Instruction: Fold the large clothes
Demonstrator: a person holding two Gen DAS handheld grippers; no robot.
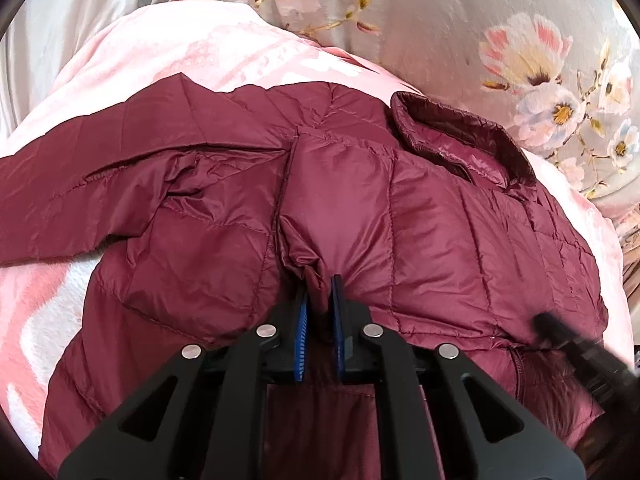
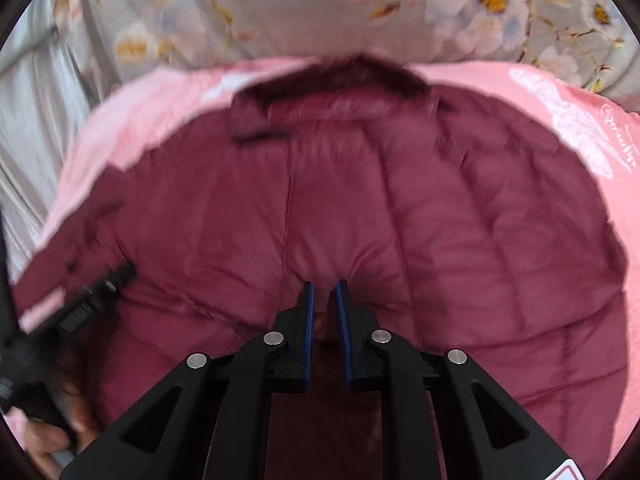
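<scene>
A maroon quilted down jacket (image 1: 400, 208) lies spread on a pink blanket (image 1: 168, 56), its collar (image 1: 460, 136) at the far side and one sleeve (image 1: 72, 184) stretched out to the left. My left gripper (image 1: 320, 300) is shut on a narrow ridge of jacket fabric, which runs up between its blue pads (image 1: 303, 320). The right wrist view is blurred. There my right gripper (image 2: 324, 286) hovers low over the jacket's middle (image 2: 360, 208), jaws a narrow gap apart, with no fold clearly pinched. Each gripper shows at the edge of the other's view.
A grey bedsheet with a flower print (image 1: 540, 68) lies beyond the pink blanket (image 2: 580, 120). A person's hand (image 2: 48, 440) holds the left gripper (image 2: 96, 292) at the lower left of the right wrist view. The blurred right gripper (image 1: 560, 332) reaches in at the jacket's right side.
</scene>
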